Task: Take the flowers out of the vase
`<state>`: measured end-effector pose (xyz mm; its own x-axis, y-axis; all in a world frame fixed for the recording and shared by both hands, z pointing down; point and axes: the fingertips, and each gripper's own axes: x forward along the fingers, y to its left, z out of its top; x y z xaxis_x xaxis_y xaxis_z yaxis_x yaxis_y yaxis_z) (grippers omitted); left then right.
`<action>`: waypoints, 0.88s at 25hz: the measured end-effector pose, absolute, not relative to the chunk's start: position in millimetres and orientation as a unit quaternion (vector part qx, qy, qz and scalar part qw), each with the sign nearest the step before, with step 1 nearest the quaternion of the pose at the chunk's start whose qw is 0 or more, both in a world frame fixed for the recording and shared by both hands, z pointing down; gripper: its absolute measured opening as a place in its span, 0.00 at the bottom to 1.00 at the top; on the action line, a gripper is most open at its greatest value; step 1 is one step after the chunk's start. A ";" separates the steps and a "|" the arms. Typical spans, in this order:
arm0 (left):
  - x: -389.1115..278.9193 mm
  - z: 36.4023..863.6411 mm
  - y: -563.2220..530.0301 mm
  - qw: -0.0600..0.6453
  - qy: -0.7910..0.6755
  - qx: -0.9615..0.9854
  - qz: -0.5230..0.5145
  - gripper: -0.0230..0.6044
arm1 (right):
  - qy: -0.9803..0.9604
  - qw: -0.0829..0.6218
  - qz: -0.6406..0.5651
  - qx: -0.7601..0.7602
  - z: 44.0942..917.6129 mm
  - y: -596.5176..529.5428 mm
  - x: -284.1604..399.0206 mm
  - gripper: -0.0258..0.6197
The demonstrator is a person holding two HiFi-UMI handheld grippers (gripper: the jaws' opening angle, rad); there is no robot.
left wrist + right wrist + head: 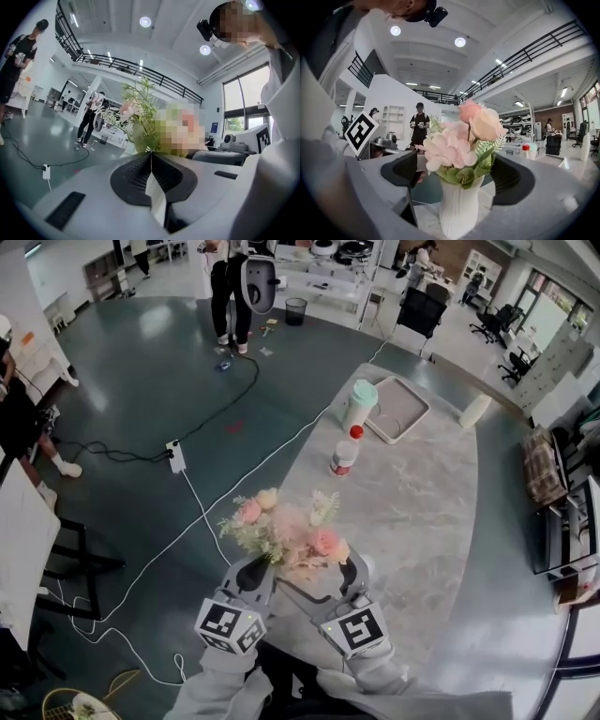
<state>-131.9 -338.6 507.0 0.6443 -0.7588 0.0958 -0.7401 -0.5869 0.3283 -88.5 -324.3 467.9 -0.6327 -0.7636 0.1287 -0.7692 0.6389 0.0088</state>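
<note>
Left gripper [255, 570] raised at table [412, 493] near edge, jaws pressed together, flowers [286, 531] foliage right at tips; stem pinch not discernible. Right gripper [349, 570] jaws held apart, vase [459, 211] upright between them. Marbled tabletop; grey floor [141, 381], white cable [234, 488] trailed across.

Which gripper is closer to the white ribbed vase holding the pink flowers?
Right. The right gripper has its open jaws on either side of the white ribbed vase, which stands between them. The left gripper is shut, its tips by the greenery of the pink flowers.
</note>
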 end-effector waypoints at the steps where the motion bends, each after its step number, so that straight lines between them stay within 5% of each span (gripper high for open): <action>1: -131.1 506.2 -338.4 0.172 -0.418 0.891 -0.029 0.04 | -0.904 0.053 0.023 0.423 466.0 -324.6 -88.9 0.80; 7: -128.0 502.9 -337.9 0.167 -0.413 0.895 -0.026 0.04 | -0.906 0.039 0.023 0.422 464.3 -325.7 -86.2 0.79; 13: -121.8 498.1 -334.8 0.160 -0.408 0.899 -0.017 0.04 | -0.894 0.051 0.028 0.444 460.4 -327.1 -74.4 0.50; 22: -124.6 504.1 -332.7 0.166 -0.406 0.898 -0.020 0.04 | -0.886 0.055 0.020 0.460 467.4 -328.4 -73.7 0.32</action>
<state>-124.6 -332.7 504.1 0.6690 -0.7367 0.0983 -0.7232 -0.6148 0.3145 -73.7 -328.4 467.4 -0.5705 -0.8130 0.1165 -0.8174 0.5759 0.0158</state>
